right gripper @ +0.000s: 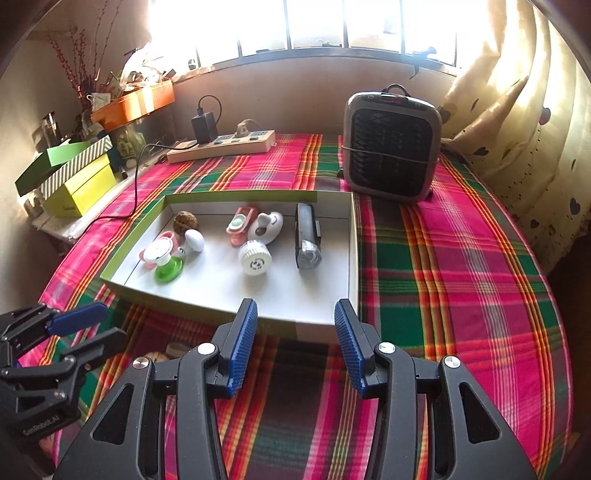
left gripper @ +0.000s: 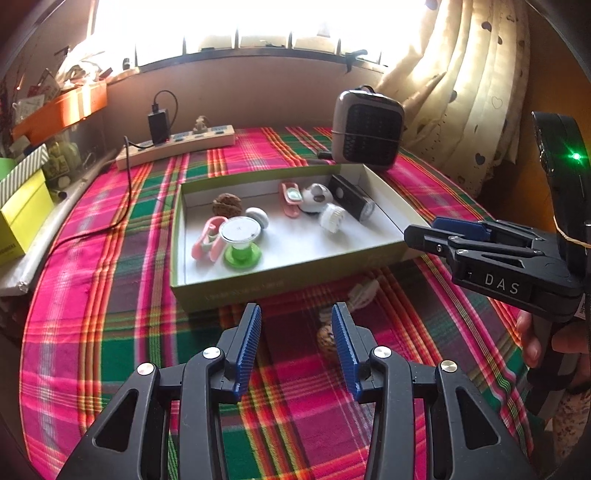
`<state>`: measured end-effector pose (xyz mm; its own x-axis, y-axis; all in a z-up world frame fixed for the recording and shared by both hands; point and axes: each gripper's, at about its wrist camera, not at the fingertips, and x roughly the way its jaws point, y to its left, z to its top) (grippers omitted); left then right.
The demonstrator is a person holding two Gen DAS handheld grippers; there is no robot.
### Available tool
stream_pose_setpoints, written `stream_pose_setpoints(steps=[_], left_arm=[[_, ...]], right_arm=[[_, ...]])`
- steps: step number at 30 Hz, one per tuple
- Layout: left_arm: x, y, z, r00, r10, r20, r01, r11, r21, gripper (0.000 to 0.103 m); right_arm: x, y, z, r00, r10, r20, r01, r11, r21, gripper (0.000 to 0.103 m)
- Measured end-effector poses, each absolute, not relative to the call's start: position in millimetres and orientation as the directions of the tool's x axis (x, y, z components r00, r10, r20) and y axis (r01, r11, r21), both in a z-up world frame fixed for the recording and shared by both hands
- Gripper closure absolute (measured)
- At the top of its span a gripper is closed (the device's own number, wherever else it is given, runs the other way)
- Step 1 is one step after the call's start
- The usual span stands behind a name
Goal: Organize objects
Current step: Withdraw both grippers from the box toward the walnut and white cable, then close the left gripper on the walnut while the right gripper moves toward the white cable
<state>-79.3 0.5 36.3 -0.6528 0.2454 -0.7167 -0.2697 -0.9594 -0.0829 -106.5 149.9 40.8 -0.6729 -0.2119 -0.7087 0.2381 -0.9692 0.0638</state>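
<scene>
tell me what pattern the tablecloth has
Pink, green and orange plaid; the tablecloth shows best in the right wrist view.

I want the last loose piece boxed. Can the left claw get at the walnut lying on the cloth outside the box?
Probably yes. The left claw is open, and the walnut lies on the tablecloth just ahead, by its right finger. Nothing covers it; the box wall stands farther off.

Blown-out backlight from the window [right gripper: 332,26] (heavy glare), dim shadowed foreground, strong fisheye bending at edges.
</scene>
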Motion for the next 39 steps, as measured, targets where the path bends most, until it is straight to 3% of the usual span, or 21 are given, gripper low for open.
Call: stream_pose_setpoints(steps=[23, 30, 39], left_arm=[[-80.8, 31.3, 7.9, -0.583, 0.265, -0.769, -0.305, -0.948, -0.095, 0.061], [-83.3, 25.4, 7.8, -0.594, 0.254, -0.764, -0.286, -0.954, -0.095, 0.076], [-81.2, 7.3, 7.9, -0.608, 0.246, -0.755, -0.255, -0.961, -0.108, 0.076]], right_arm=[[-83.4, 165.4, 28.3, -0.660, -0.223, -0.718, 0.234, -0.968, 0.086, 0.058], [-83.5, 163.6, 25.1, -0.649, -0.227, -0.726, 0.233, -0.968, 0.095, 0.058], [-82.2, 151.2, 22.1, -0.634, -0.243, -0.734, 0.250, -0.963, 0.103, 0.058]])
